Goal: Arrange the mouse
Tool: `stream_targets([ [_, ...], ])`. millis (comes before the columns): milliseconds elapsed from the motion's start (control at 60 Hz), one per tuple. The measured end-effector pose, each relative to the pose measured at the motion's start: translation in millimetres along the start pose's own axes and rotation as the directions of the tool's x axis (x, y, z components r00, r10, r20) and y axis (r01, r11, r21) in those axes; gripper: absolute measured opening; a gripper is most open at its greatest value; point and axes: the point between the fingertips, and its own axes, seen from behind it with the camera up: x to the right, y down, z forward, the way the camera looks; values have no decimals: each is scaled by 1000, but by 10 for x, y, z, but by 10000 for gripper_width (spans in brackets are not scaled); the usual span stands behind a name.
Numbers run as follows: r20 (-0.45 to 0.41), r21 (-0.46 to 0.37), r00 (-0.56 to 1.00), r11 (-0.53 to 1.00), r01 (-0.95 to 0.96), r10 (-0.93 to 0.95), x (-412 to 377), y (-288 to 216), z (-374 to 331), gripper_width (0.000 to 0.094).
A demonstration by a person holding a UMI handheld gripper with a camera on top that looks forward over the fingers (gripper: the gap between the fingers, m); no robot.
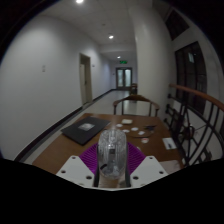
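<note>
Mouse [112, 152]: transparent or pale glossy body, standing up between the two fingers, its lower part against the purple pads [93, 160]. Both fingers appear to press its sides, so the gripper [112, 172] reads as pinching the mouse, raised above the table.

Gripper fingers [78, 172]: white angular tips at 7 and 5 o'clock of the mouse, purple inner faces turned toward it.

Table [70, 150]: brown wooden top, spreading beyond the fingers from 9 o'clock round to 3 o'clock.

Laptop [84, 128]: dark, closed and flat on the table, at 11 o'clock from the mouse, well apart from it.

Small items [146, 131]: a few pale and dark pieces on the table at 1 to 2 o'clock from the mouse; too small to identify.

Chair [137, 104]: wooden, curved back, at the table's far edge, at 12 to 1 o'clock.

Railing [192, 112]: dark metal with a wooden top rail, at 3 o'clock alongside the table.

Corridor [110, 75]: white walls, ceiling lights, a door with a green sign above it at the far end, at 12 o'clock.
</note>
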Motion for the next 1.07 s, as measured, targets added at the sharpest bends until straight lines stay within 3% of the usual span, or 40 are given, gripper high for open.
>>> stream_targets([
  [83,-89,-12,996,1000,-17,15,604,69,-187,351],
  [167,-173,-113,985,993,-33,13,1079,617,-189,354],
  [250,-178,-228,983,971,-74,33,1315,1150,-43,352],
  [383,-177,-298,980,944,-144,94,1408,1639,29,367],
  [417,-185,-327,979,934,-142,84,1449,1751,36,419],
  [567,-156,-326,985,938,-116,68,1489,1763,44,538],
  [683,-70,-354,997,933,-59,37,1368,1740,-265,872],
  [783,-33,-323,999,946,-25,15,1418,1641,-623,854],
  [1067,-30,-276,998,959,-63,57,1906,1713,-1443,856],
])
